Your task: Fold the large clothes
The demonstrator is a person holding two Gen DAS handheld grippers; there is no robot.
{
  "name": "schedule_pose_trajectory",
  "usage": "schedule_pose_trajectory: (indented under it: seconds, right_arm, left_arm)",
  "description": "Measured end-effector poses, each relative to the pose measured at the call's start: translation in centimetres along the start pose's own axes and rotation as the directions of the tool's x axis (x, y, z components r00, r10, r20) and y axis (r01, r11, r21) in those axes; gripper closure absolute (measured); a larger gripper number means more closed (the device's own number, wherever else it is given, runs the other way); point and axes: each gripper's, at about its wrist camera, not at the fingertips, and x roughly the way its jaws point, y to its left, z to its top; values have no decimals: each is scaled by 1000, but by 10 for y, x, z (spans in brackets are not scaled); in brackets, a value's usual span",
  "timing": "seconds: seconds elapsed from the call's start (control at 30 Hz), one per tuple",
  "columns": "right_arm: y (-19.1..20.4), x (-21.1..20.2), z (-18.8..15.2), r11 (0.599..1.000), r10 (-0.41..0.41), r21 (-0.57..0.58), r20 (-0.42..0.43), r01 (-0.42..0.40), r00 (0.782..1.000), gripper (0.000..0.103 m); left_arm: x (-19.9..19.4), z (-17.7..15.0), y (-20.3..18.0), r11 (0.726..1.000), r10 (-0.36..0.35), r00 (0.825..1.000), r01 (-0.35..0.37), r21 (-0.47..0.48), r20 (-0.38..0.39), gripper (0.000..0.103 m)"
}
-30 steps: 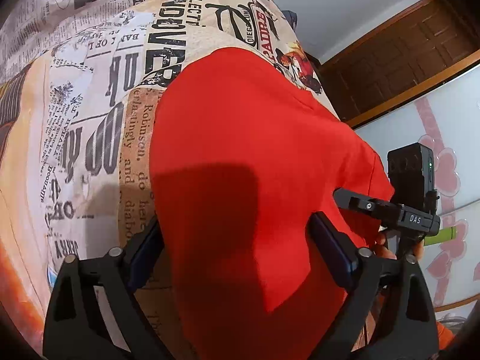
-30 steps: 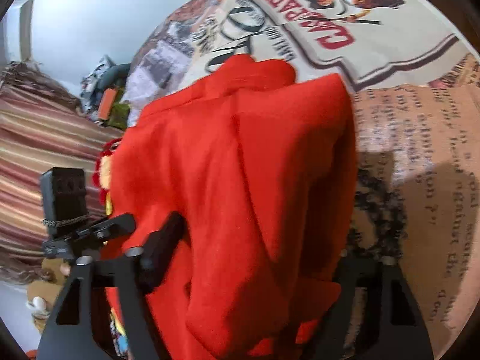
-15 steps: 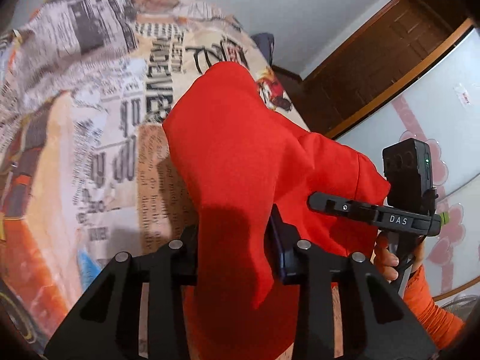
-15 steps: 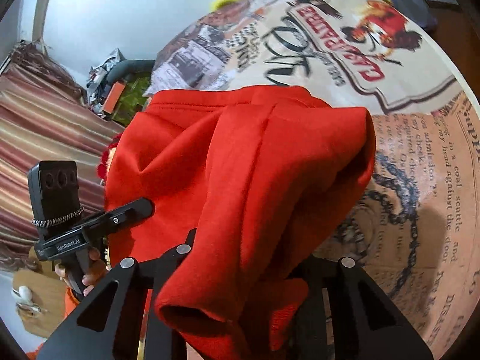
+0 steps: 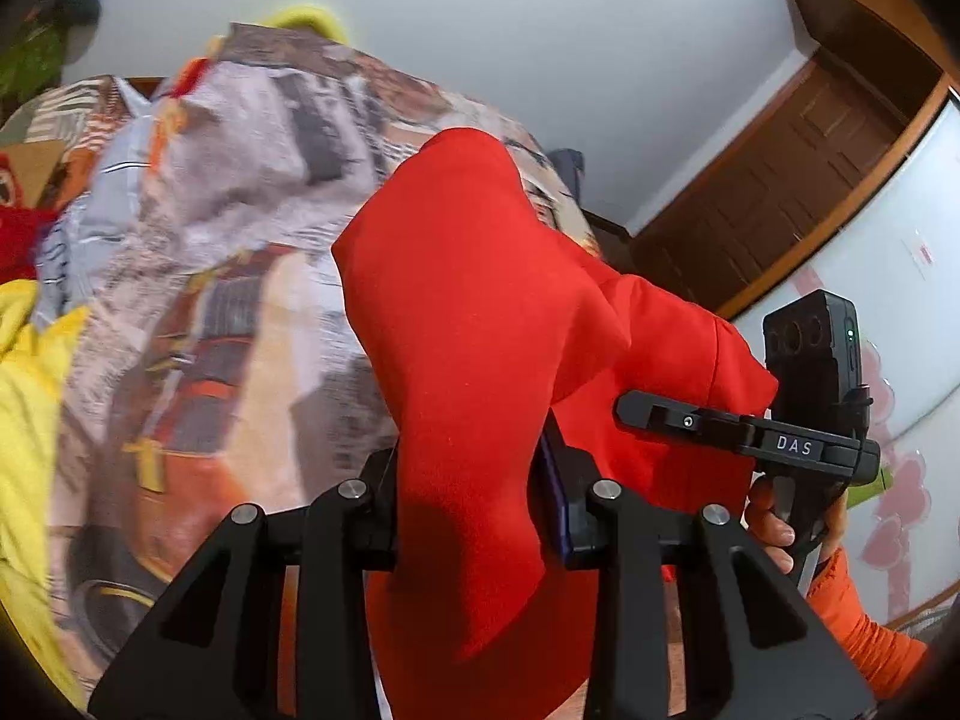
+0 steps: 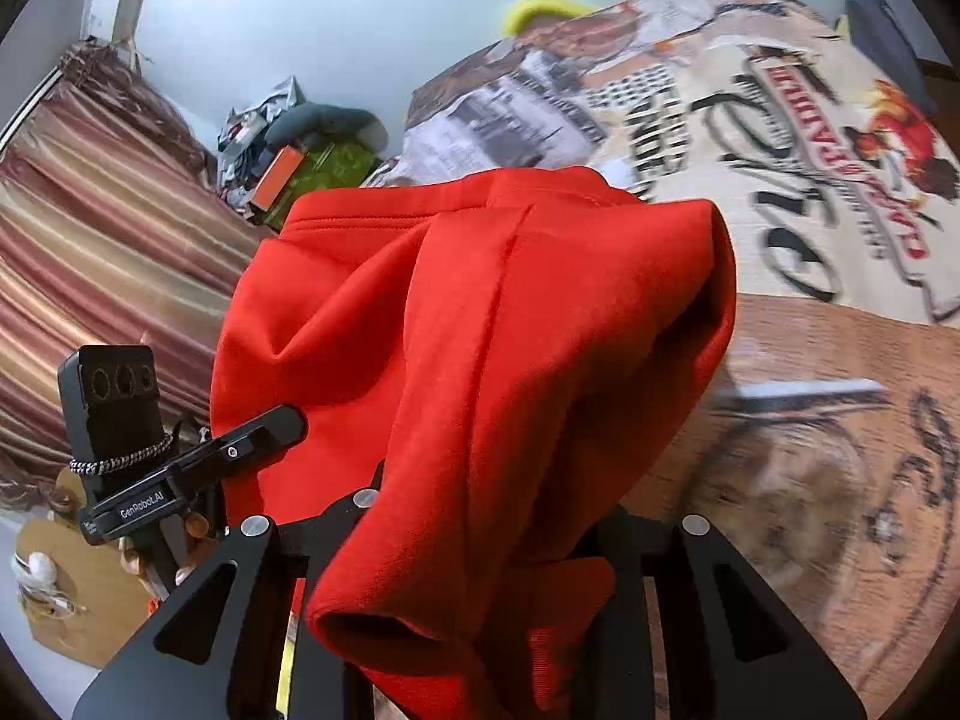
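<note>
The printed bedspread (image 6: 840,396) spreads wide and bare to the right of the red garment (image 6: 510,330), a striped curtain (image 6: 90,252) edging the left. The garment hangs bunched above the bed, the left tongs (image 5: 474,498) and right tongs (image 6: 480,540) each clenched on a fold.
</note>
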Motion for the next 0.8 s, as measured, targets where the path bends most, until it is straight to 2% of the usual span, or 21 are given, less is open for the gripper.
schedule_pose_trajectory:
  seconds: [0.2,0.4,0.53,0.67,0.8]
  right_arm:
    - [22,56,11,1000,-5,-25,-37,4,999,80]
    - [27,126,27,999,-40,-30,-95,37,995,80]
    - [29,164,39,996,-79,-36,-122,75,989,81]
    - [33,189,50,990,-135,-46,-110,130,985,82]
    - [34,196,48,979,-198,-73,-134,190,971,76]
  left_arm:
    - [-7,9,59,997,51,999,-50,-51,5,69]
    - [12,13,119,985,113,993,-116,-130,-30,69]
    - [33,17,152,965,207,976,-215,-151,-64,68]
    - [53,16,184,941,279,955,-293,-171,-103,61]
    - [52,12,202,930,260,960,-278,-242,-105,53]
